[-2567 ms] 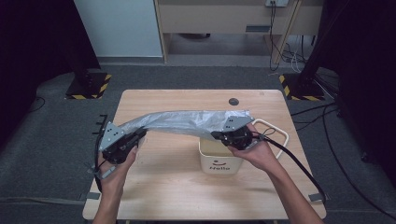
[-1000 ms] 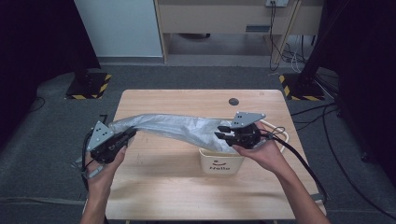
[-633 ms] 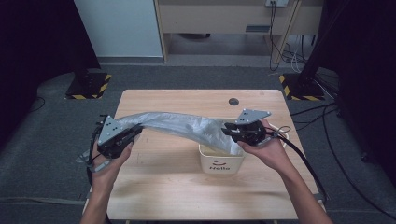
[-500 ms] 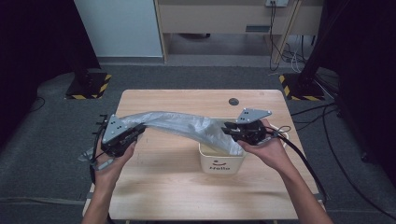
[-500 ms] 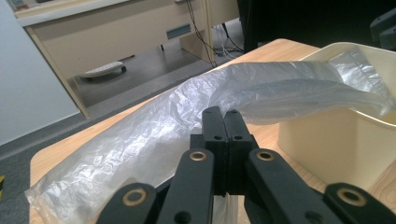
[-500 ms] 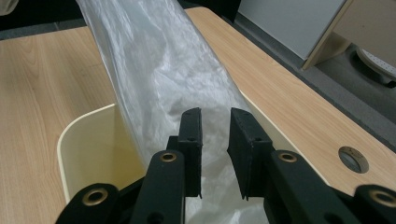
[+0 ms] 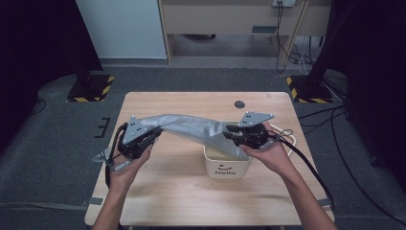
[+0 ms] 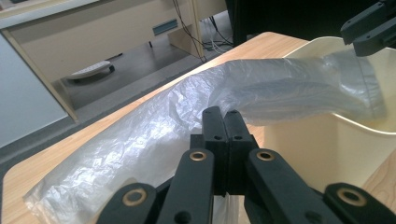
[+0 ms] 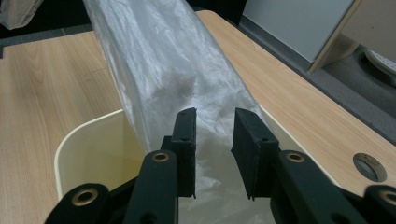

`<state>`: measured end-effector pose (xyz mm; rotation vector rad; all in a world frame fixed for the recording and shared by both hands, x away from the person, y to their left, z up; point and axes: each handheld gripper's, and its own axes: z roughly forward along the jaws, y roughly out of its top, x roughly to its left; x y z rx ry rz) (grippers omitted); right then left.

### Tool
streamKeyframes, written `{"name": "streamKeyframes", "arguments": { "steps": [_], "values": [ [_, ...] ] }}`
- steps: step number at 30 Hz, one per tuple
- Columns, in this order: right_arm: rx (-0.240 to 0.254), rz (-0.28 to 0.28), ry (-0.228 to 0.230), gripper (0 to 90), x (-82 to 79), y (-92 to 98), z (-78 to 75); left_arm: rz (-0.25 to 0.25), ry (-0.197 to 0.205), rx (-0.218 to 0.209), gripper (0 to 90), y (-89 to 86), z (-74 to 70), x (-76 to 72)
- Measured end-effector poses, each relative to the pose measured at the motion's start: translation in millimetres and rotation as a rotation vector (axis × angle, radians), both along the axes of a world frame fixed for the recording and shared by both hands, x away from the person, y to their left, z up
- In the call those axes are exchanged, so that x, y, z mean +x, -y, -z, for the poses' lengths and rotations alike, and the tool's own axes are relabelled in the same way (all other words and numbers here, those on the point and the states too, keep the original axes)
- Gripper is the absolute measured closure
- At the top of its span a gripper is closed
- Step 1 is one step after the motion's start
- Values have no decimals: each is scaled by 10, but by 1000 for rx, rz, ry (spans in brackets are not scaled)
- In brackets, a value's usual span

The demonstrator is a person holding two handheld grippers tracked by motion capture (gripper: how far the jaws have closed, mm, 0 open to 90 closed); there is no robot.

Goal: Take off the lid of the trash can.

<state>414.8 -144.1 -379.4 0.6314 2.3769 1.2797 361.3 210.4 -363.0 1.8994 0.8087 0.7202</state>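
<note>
A long translucent plastic bag [image 7: 191, 127] stretches across the table between my two grippers. My left gripper [image 7: 153, 135] is shut on its left end, and a tail of film hangs off behind it. In the left gripper view the jaws [image 8: 225, 116] meet with the bag [image 8: 140, 135] bunched around them. The bag's other end drops into a cream bin [image 7: 227, 168] marked "Hello". My right gripper [image 7: 228, 132] hovers over the bin's back rim. Its jaws [image 9: 215, 119] have just been opening and stand apart, with the bag [image 9: 154, 60] in the gap, unpressed, above the bin [image 9: 84, 135].
A round black grommet [image 7: 239, 104] sits in the wooden table near its far edge. A thick cable [image 7: 306, 165] trails from the right gripper off the table's right side. The bin's loop handle [image 7: 287, 136] sticks out to the right. Bare wood lies in front of the bin.
My left gripper has moved right along the table with the bag end in it, slackening the bag. The right gripper stayed over the bin and its jaws have spread a little.
</note>
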Motion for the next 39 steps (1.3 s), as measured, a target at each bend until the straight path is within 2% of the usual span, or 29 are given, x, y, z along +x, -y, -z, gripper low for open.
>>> {"name": "streamKeyframes", "arguments": {
  "steps": [6, 13, 17, 21, 23, 28, 31, 36, 39],
  "values": [
    [8, -14, -2, 688, -19, -14, -3, 21, 5, 11, 900, 132, -32, 12],
    [27, -29, 7, 669, -74, -25, -25, 52, 4, 47, 900, 366, -48, 60],
    [34, -37, 12, 644, -106, -34, -40, 58, 3, 49, 900, 440, -46, 83],
    [32, -48, 25, 586, -132, -51, -80, 66, -1, 55, 900, 522, -41, 117],
    [36, -59, 27, 496, -132, -75, -118, 71, -1, 55, 900, 555, -41, 126],
    [34, -81, 27, 452, -114, -163, -120, 86, -5, 64, 900, 638, -48, 138],
    [31, -88, 23, 461, -86, -218, -99, 102, -6, 79, 900, 712, -54, 149],
    [30, -98, 30, 565, -43, -299, -78, 108, -11, 83, 900, 751, -43, 161],
    [27, -104, 33, 594, -11, -344, -78, 110, -14, 89, 900, 765, -35, 169]
  ]
}}
